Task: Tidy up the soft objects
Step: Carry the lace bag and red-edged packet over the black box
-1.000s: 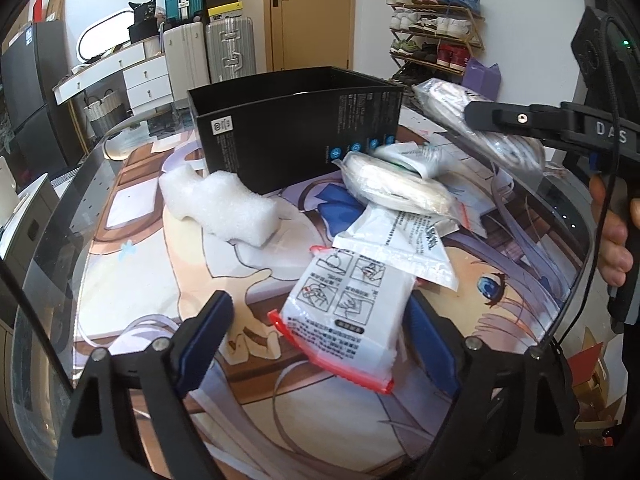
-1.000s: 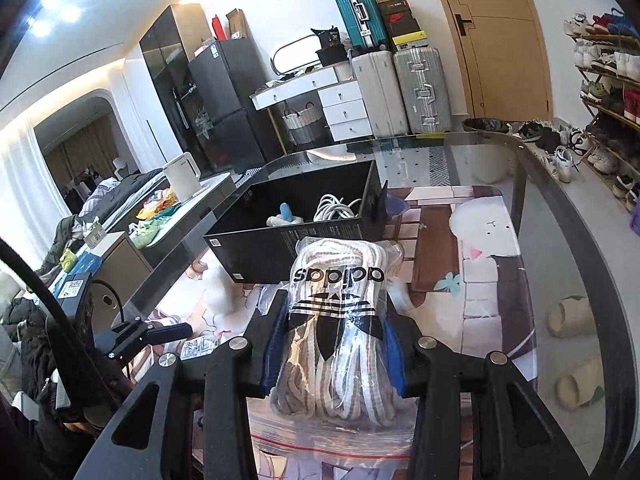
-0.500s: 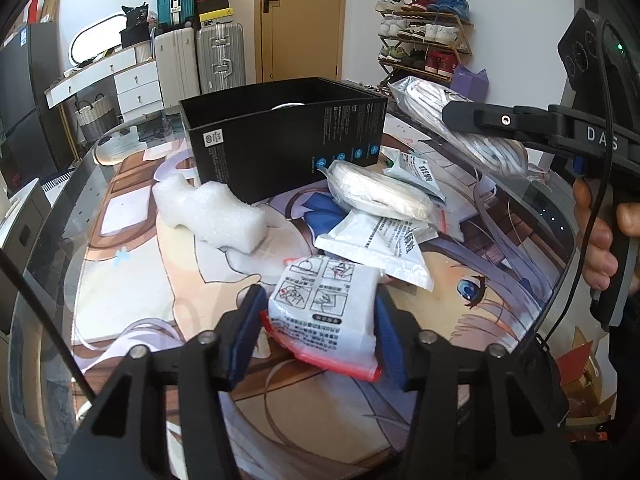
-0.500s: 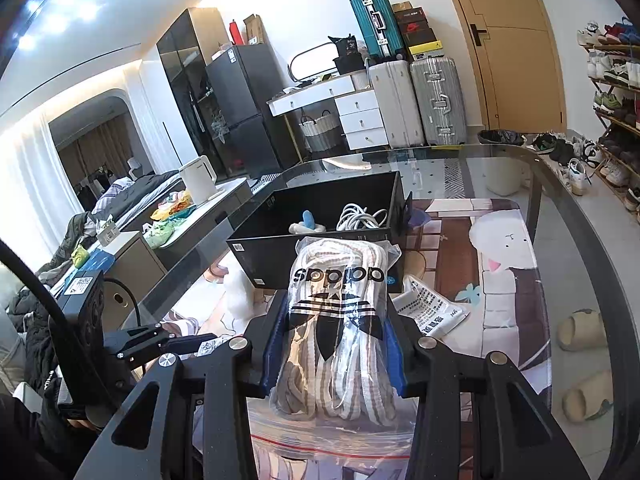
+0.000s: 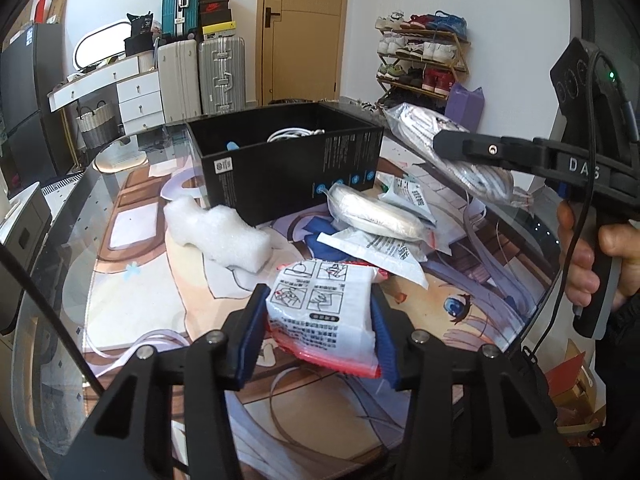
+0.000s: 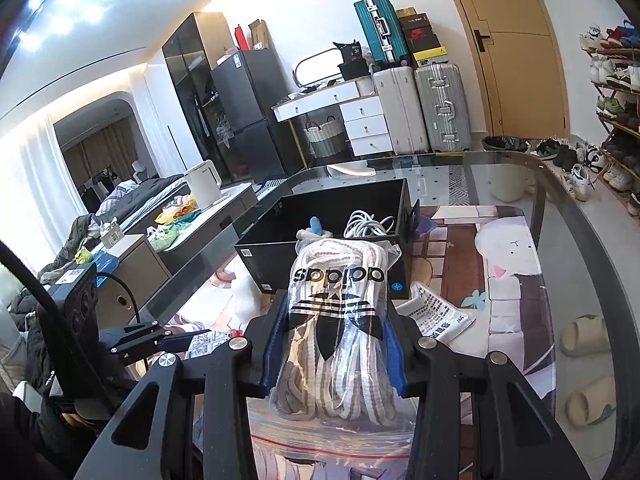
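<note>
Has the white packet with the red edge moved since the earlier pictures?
Yes. The white packet, flat on the mat a second ago, is now lifted between the closing left hand-held gripper, its top overlapping the pouch beyond.

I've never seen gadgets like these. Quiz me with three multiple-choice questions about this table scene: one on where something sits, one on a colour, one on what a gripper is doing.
1. Where is the coiled white cable?
A. inside the black box
B. on the floor
C. on the shoe rack

2. What colour is the edge strip of the white packet between the left gripper's jaws?
A. green
B. red
C. yellow

3. What is the right gripper doing?
A. hanging open and empty
B. clamping a clear bag of striped laces
C. gripping the white foam block

Answers:
1 A: the cable shows above the black box rim.
2 B: a red strip runs along the packet's lower edge.
3 B: both pads press the bag of striped laces; the white foam block lies untouched on the mat.
</note>
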